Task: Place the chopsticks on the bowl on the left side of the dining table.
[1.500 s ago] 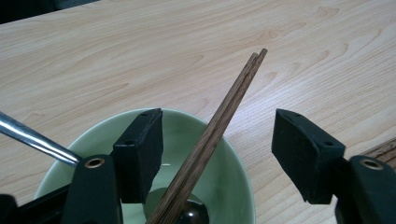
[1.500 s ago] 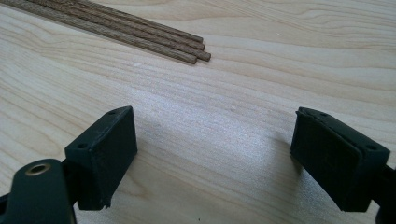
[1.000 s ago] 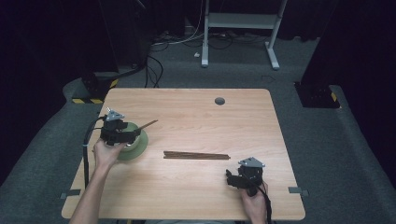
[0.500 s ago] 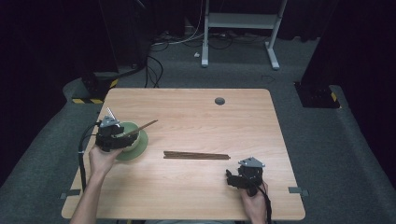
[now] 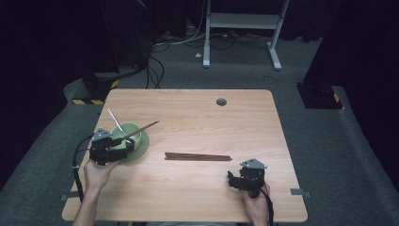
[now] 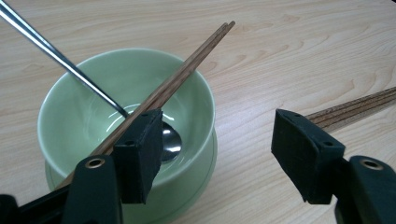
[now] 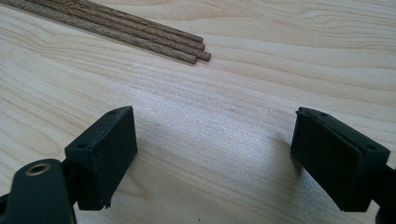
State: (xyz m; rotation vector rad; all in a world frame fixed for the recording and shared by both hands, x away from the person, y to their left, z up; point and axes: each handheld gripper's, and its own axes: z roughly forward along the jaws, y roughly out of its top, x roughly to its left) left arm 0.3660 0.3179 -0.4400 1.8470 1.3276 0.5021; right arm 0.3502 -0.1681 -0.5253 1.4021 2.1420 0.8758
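High overhead; 2 close gripper views, chopsticks point(image 5: 197, 157) shared.

**Green bowl and chopsticks seen past the left gripper's parted jaws**

The left gripper point(image 6: 215, 154) is seen with its two black padded jaws standing wide apart, nothing pressed between them; they have just been closing slightly. Just beyond its left-hand jaw, a pale green ceramic bowl point(image 6: 70, 107) is set on a matching green saucer point(image 6: 196, 186). A pair of brown wooden chopsticks point(image 6: 187, 70) is leaned across the bowl's rim, passing close behind that jaw. A slim silver metal spoon point(image 6: 60, 58) is rested inside the bowl. More brown wooden chopsticks point(image 6: 359, 107) are laid on the light wooden table point(image 6: 303, 51) beyond the right-hand jaw.
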